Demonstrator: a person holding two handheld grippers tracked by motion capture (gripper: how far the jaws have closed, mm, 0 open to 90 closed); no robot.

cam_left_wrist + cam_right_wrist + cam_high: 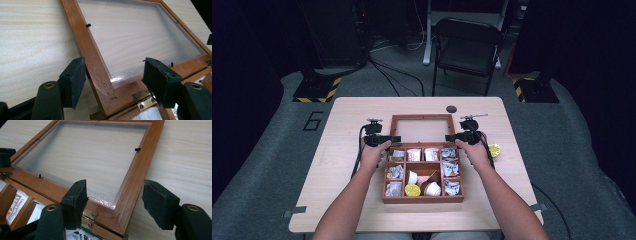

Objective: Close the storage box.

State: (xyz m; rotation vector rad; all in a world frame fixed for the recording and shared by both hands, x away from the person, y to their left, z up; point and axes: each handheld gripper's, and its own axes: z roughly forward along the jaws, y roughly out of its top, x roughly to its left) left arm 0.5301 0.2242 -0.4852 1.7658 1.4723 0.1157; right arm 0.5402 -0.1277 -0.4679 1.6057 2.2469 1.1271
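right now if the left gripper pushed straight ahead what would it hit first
Most likely the lid's wooden frame: the open left gripper straddles its near corner by the brass hinge. Depth is uncertain.

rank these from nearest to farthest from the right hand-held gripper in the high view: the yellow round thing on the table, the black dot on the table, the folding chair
Measured from the right hand-held gripper:
1. Black dot, on the tabletop just beyond the open lid, slightly nearer than the next.
2. Yellow round thing, on the table to the gripper's right, near the table's right edge.
3. Folding chair, on the floor beyond the table's far edge.
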